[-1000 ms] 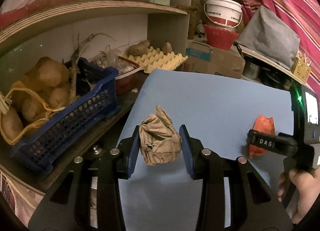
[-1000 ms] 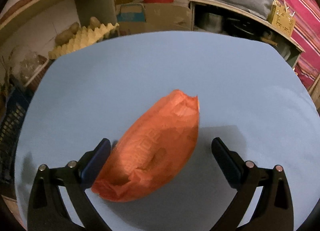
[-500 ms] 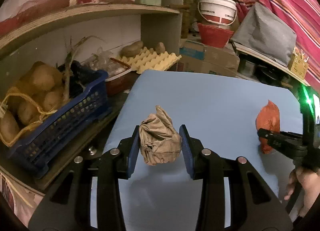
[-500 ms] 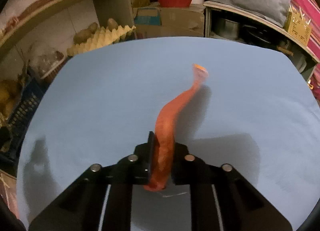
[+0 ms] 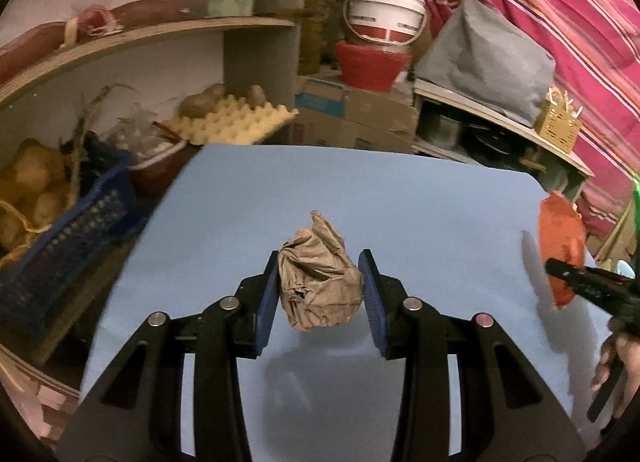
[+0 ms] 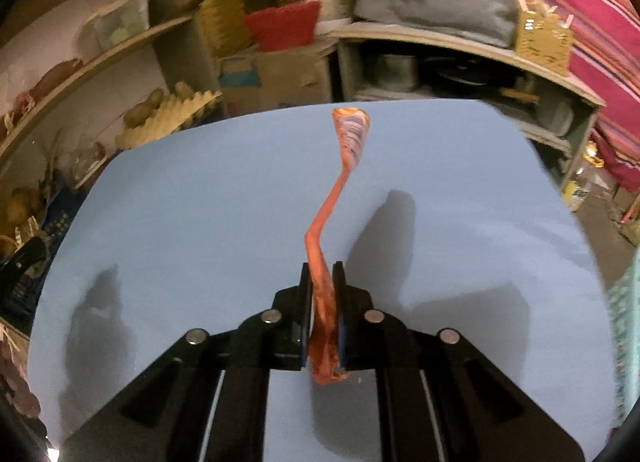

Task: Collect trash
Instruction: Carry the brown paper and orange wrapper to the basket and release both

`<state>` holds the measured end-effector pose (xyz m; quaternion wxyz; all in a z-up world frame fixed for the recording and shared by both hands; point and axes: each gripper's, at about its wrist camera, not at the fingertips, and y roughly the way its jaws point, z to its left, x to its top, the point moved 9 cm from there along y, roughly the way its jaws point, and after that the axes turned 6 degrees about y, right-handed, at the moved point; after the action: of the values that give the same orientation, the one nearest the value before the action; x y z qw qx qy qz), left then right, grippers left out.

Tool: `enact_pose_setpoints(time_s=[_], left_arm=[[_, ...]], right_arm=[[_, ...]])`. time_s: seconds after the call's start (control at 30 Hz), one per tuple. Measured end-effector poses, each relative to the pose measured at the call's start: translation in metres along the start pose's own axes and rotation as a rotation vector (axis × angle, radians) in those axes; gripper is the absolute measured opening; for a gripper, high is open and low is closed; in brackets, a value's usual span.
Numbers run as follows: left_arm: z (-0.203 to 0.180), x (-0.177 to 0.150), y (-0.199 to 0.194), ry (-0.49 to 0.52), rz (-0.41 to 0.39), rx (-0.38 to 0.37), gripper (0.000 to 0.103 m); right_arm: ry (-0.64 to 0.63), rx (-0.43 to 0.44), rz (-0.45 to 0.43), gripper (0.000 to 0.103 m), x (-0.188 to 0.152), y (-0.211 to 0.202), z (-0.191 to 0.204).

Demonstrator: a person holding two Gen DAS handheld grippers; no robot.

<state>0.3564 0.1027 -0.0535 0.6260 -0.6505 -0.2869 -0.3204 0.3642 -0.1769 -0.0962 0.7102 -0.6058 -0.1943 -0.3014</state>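
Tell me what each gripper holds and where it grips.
Left gripper: crumpled brown paper, squeezed at its sides. Right gripper: orange wrapper, pinched flat near its lower end.

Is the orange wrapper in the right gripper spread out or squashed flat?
Squashed flat. The right gripper is shut on the orange wrapper, which shows as a thin edge-on strip between the pads, flaring slightly at its far end.

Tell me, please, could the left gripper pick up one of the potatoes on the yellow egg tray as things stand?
Probably not: the left gripper is shut on the crumpled brown paper, so its jaws are occupied. The potatoes sit on the egg tray past the blue table's far edge.
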Motion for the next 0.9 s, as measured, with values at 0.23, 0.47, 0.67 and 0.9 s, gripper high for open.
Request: enact_pose_setpoints(time_s=[0.23, 0.47, 0.67, 0.9], left_arm=[[-0.042, 0.003, 0.002, -0.015, 0.009, -0.036, 0.038], [-0.094, 0.005, 0.001, 0.087, -0.006, -0.022, 0.038], [-0.133, 0.006, -0.013, 0.150, -0.040, -0.040, 0.037], [-0.183, 0.012, -0.030, 0.177, -0.069, -0.090, 0.037]], right_arm=[[0.026, -0.076, -0.044, 0.010, 0.014, -0.043, -0.103], [0.125, -0.128, -0.104, 0.010, 0.018, -0.082, -0.199], [0.206, -0.131, -0.126, 0.010, 0.015, -0.096, -0.252], [0.241, -0.116, -0.139, 0.010, 0.010, -0.111, -0.283]])
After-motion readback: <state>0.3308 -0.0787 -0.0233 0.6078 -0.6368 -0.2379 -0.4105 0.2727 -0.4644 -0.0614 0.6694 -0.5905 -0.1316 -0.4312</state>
